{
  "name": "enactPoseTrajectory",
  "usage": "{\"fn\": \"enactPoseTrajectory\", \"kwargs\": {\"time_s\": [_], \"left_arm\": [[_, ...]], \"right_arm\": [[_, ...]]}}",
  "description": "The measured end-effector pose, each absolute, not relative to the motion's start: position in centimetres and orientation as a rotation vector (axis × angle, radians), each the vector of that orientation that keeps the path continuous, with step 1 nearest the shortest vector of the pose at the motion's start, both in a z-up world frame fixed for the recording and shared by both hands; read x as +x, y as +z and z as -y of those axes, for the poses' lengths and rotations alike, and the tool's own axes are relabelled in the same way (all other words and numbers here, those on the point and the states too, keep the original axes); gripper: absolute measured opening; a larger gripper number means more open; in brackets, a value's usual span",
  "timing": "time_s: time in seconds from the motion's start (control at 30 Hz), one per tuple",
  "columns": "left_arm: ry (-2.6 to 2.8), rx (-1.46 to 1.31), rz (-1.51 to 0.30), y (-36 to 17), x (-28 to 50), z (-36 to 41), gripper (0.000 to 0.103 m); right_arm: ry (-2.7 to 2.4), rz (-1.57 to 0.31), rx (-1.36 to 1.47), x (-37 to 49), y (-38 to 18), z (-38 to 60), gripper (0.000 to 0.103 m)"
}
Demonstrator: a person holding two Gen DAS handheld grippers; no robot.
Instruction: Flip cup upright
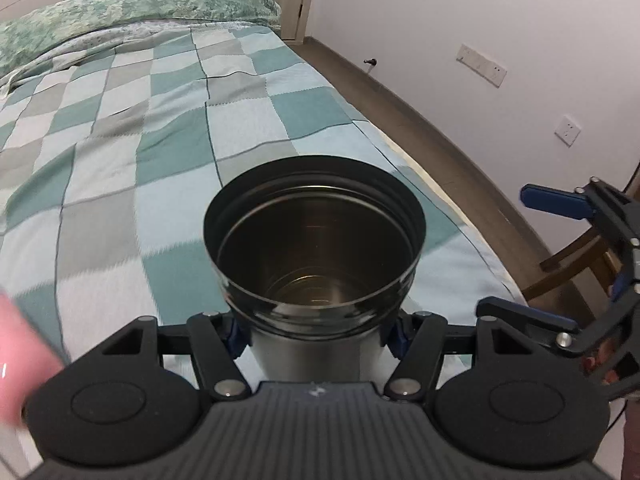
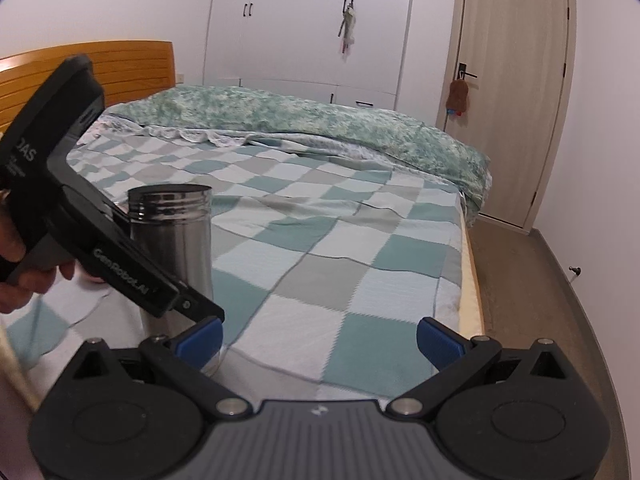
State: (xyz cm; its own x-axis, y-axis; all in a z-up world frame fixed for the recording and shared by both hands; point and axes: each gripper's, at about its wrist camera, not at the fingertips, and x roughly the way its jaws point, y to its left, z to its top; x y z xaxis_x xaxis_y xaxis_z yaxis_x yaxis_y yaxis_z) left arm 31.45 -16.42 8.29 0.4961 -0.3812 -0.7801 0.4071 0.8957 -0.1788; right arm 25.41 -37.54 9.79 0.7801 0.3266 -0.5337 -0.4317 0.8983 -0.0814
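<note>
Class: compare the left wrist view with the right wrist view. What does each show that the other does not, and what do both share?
Only the left wrist view looks down into the cup, showing its open mouth and bare inside; it also shows wall sockets and a wooden chair. Only the right wrist view shows the cup's side standing upright on the bed, plus the headboard, wardrobe and door. Both share the cup, the bed, the left gripper shut on the cup and the right gripper open.
</note>
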Motion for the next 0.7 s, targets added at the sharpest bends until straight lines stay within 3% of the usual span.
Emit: {"fn": "enactPoseTrajectory", "kwargs": {"time_s": [0.4, 0.7], "left_arm": [[-0.47, -0.072, -1.028, 7.5, 23.6, 12.6, 0.064], [-0.448, -0.123, -1.049, 4.9, 25.7, 12.7, 0.064]], "right_arm": [[0.478, -0.568, -0.203, 18.1, 9.5, 34.6, 0.103], [0.483, -0.624, -0.187, 17.5, 7.2, 34.2, 0.103]]}}
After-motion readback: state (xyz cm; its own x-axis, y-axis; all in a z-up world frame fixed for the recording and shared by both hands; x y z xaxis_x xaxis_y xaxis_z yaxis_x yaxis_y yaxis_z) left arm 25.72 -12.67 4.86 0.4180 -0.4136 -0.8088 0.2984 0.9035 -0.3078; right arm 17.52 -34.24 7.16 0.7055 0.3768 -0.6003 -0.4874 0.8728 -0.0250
